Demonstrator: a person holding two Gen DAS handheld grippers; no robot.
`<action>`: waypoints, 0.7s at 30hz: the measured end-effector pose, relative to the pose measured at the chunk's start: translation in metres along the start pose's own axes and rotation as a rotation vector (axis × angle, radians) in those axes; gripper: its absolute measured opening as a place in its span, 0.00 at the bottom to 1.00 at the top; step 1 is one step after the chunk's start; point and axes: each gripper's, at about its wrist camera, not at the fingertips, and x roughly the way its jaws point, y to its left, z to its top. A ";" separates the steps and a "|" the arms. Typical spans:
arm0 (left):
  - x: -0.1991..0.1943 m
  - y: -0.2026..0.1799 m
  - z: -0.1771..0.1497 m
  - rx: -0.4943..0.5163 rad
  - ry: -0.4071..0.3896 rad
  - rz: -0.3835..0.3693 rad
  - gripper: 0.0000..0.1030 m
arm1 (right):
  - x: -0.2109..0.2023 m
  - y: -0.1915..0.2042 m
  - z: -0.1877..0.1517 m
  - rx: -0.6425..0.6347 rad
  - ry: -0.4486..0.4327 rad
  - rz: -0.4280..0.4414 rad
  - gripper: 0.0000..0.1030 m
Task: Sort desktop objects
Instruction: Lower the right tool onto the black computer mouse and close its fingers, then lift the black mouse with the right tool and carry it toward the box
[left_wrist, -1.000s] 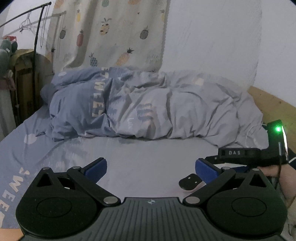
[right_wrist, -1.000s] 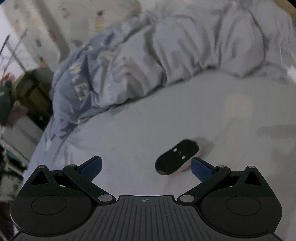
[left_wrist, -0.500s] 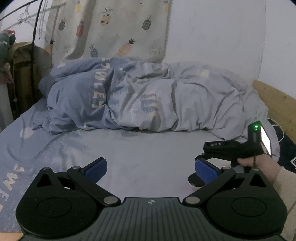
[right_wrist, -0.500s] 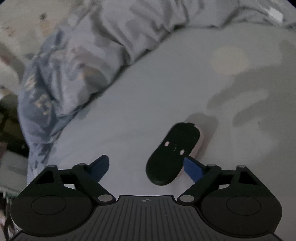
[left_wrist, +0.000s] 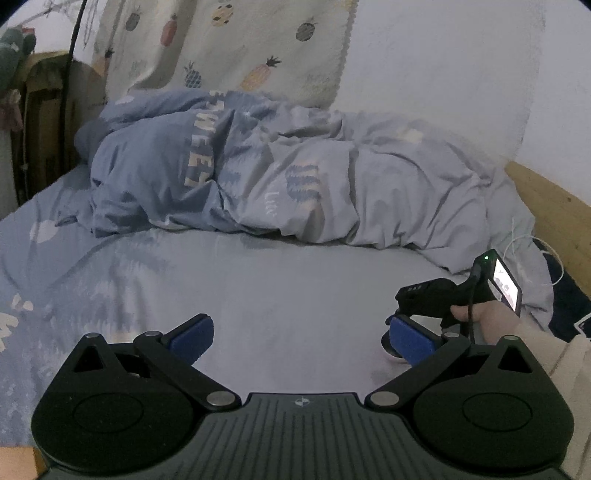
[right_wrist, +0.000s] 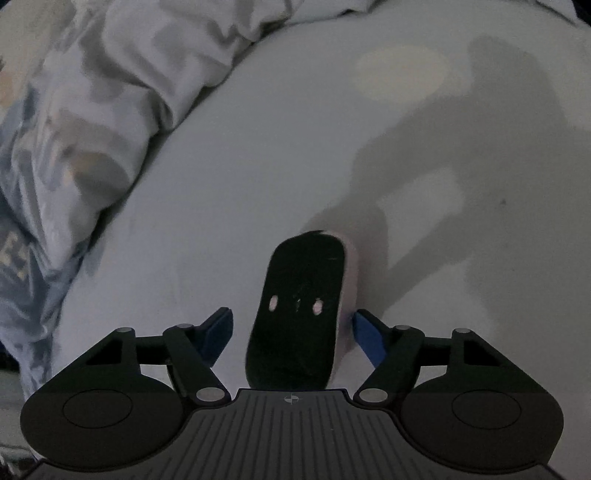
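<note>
A black, oval computer mouse (right_wrist: 299, 314) with a pale underside lies on the grey-blue bed sheet (right_wrist: 258, 166), right between the blue pads of my right gripper (right_wrist: 291, 332). Its jaws have just been closing around the mouse; the right pad (right_wrist: 365, 334) sits at its edge, the left pad (right_wrist: 218, 332) is apart from it, so nothing is gripped. My left gripper (left_wrist: 301, 338) hangs wide open over the bare sheet. A crumpled duvet (left_wrist: 295, 177) lies beyond.
</note>
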 end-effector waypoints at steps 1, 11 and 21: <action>0.002 0.002 0.000 -0.006 0.002 -0.001 1.00 | 0.004 0.002 0.001 -0.006 0.001 -0.011 0.73; 0.007 0.013 -0.007 -0.033 0.025 -0.012 1.00 | 0.030 0.022 0.000 -0.124 0.016 -0.124 0.70; 0.003 0.015 -0.013 -0.054 0.053 -0.001 1.00 | 0.031 0.018 0.006 -0.230 0.010 -0.088 0.62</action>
